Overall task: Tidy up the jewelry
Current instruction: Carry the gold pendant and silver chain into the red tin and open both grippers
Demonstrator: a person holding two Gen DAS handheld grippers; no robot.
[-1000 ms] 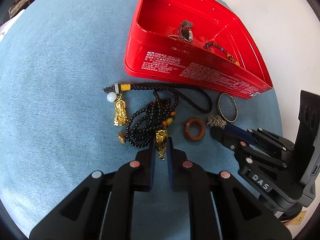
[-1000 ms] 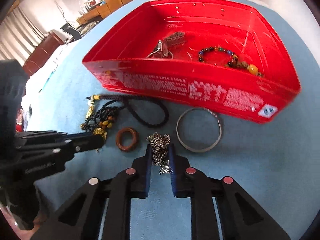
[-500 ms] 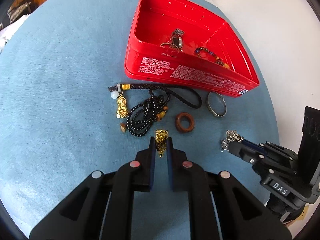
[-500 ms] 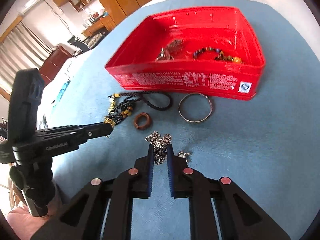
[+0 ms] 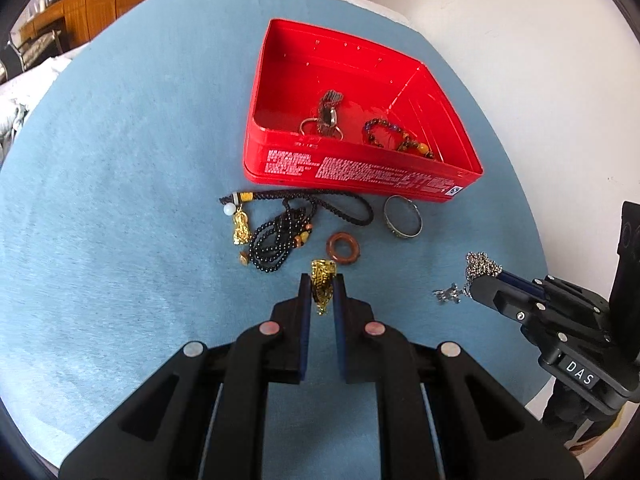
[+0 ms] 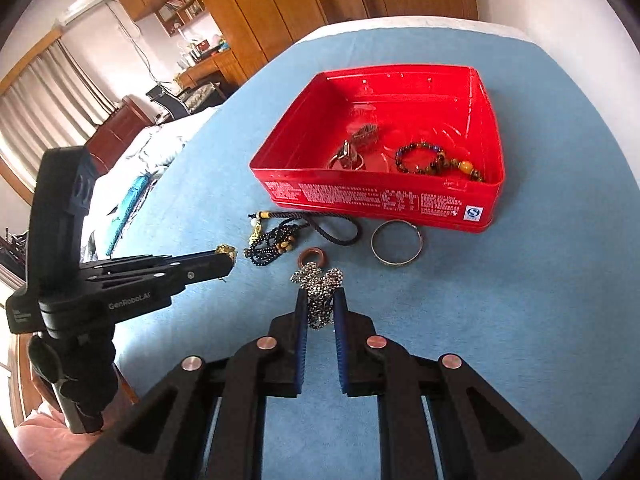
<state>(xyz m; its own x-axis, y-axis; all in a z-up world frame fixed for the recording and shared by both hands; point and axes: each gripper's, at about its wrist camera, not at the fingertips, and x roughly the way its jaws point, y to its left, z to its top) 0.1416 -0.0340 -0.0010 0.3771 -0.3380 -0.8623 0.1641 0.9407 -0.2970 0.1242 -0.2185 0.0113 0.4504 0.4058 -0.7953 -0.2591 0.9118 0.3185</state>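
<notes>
My left gripper (image 5: 322, 277) is shut on a small gold pendant (image 5: 322, 290) and holds it above the blue cloth. My right gripper (image 6: 320, 291) is shut on a bunched silver chain (image 6: 318, 286), whose small charm (image 5: 448, 294) dangles free. The red tin (image 5: 360, 176) stands beyond both, open, with a beaded bracelet (image 5: 396, 140) and a metal keyring piece (image 5: 328, 116) inside. In front of the tin lie a black cord necklace (image 5: 336, 204), black beads (image 5: 276, 244), a brown ring (image 5: 343, 249) and a silver bangle (image 5: 402, 222).
The blue cloth (image 5: 120, 200) covers a round table whose edge curves close behind the tin and to the right. Wooden cabinets (image 6: 280, 0), a bed (image 6: 140, 152) and curtains stand beyond the table on the left.
Both grippers have risen away from the cloth, each carrying its piece: the gold pendant left the black beads, and the silver chain came up off the cloth near the brown ring.
</notes>
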